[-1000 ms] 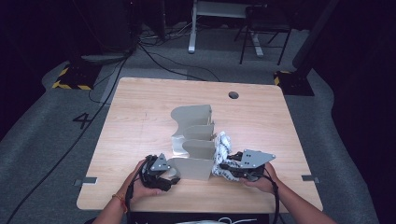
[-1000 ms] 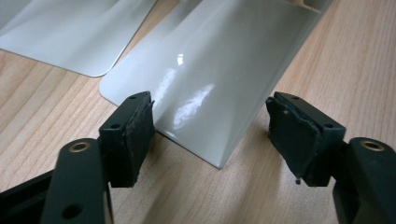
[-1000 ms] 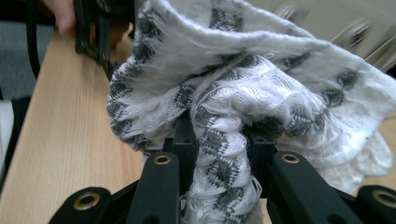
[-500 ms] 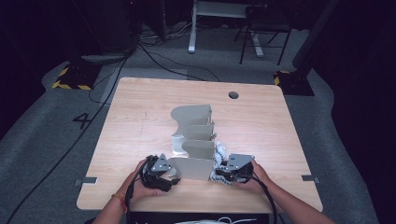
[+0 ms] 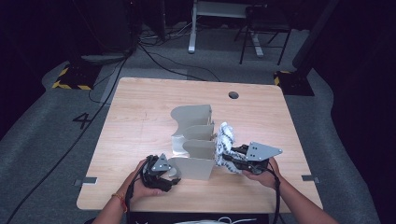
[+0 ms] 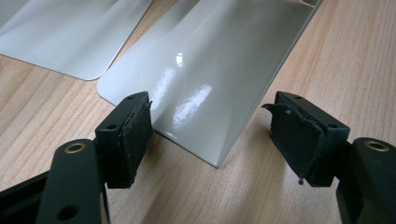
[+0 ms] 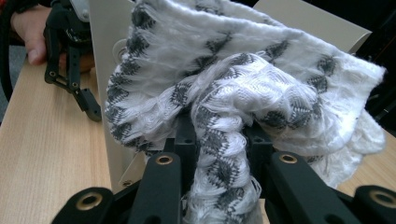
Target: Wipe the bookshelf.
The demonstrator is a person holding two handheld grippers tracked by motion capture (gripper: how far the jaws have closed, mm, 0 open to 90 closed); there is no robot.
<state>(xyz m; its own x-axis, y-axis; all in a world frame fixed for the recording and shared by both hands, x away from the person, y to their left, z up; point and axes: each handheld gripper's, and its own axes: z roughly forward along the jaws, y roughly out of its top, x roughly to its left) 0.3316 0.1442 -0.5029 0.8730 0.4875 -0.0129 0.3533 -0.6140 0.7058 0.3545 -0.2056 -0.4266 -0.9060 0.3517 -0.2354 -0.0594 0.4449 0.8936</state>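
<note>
Two grippers sit low at the near edge of the table [image 5: 140, 112], one on each side of the grey divider rack [image 5: 194, 140]. Your left hand [image 5: 140, 189] holds the left gripper [image 6: 210, 133] just off the rack's near left corner, jaws spread wide with nothing between them; the rack's front panel edge points into the gap without touching either pad. Your right hand [image 5: 261, 177] holds the right gripper [image 7: 217, 140] level, aimed at the rack's right side, jaws clamped on a fold of the cloth [image 7: 243, 88].

The cloth is bunched against the rack's right flank, resting partly on the table. It is a soft, fuzzy white knit with a repeating dark grey pattern, loosely crumpled. The rack is smooth, glossy grey sheet with rounded corners and upright partitions. The table is pale wood grain.
</note>
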